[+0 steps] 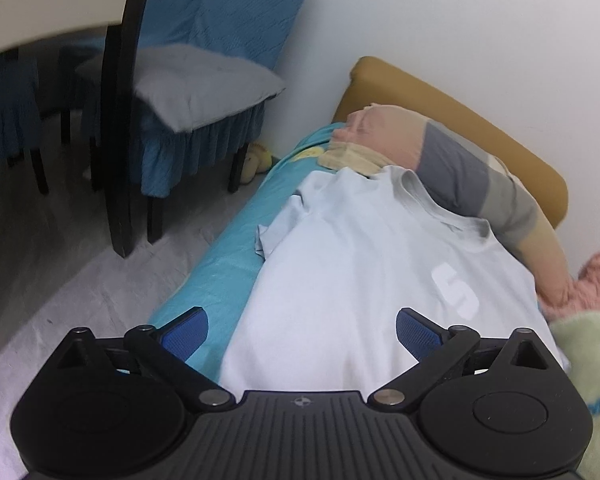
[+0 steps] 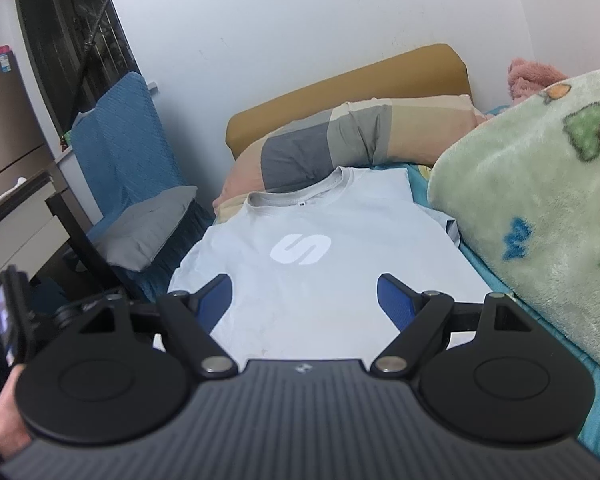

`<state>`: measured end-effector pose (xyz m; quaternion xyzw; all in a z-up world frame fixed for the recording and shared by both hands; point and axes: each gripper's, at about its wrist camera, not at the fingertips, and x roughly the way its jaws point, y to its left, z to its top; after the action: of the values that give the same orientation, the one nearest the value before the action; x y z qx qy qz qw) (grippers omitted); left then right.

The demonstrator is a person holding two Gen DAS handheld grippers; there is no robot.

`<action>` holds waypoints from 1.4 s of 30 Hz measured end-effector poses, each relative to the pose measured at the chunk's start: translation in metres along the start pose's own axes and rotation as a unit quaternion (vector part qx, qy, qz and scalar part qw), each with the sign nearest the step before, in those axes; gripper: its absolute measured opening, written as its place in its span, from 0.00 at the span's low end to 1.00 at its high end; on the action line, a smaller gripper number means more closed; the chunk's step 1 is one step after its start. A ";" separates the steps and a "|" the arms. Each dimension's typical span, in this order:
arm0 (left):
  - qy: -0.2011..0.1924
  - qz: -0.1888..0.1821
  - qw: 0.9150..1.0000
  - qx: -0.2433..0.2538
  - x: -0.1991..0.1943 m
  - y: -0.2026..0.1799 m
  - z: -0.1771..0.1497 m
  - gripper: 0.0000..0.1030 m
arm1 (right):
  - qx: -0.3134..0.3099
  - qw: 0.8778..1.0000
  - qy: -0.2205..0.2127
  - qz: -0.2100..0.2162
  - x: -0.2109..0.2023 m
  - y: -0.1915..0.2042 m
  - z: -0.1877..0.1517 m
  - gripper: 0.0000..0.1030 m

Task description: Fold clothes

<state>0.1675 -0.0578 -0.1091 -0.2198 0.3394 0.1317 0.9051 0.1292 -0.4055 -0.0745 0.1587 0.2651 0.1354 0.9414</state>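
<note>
A pale blue T-shirt (image 1: 352, 264) with a white S logo lies flat, front up, on a teal bed sheet (image 1: 224, 276), collar toward the pillow. It also shows in the right wrist view (image 2: 320, 248). One sleeve looks tucked in at the left side. My left gripper (image 1: 302, 330) is open and empty above the shirt's lower left part. My right gripper (image 2: 304, 294) is open and empty above the shirt's lower middle.
A striped pillow (image 2: 340, 140) and a mustard headboard (image 2: 340, 80) lie beyond the collar. A green fleece blanket (image 2: 540, 216) is piled on the right. A blue-covered chair with a grey cushion (image 1: 196, 84) stands left of the bed, by the wall.
</note>
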 end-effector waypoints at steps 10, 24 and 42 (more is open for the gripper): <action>-0.007 -0.022 0.998 -0.055 0.086 0.012 0.039 0.95 | 0.069 0.996 0.063 0.015 0.043 -0.016 -0.013 0.79; -0.020 0.004 0.999 -0.025 0.168 0.008 0.077 0.14 | 0.154 0.984 0.090 0.030 0.107 -0.047 -0.021 0.79; -0.031 -0.044 0.937 0.345 0.173 -0.219 -0.045 0.08 | 0.198 0.980 0.028 -0.017 0.077 -0.096 -0.013 0.80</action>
<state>0.3550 -0.2541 -0.1881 0.0957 0.3253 -0.0271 0.9404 0.2020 -0.4640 -0.1562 0.3335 0.3160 0.0682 0.8856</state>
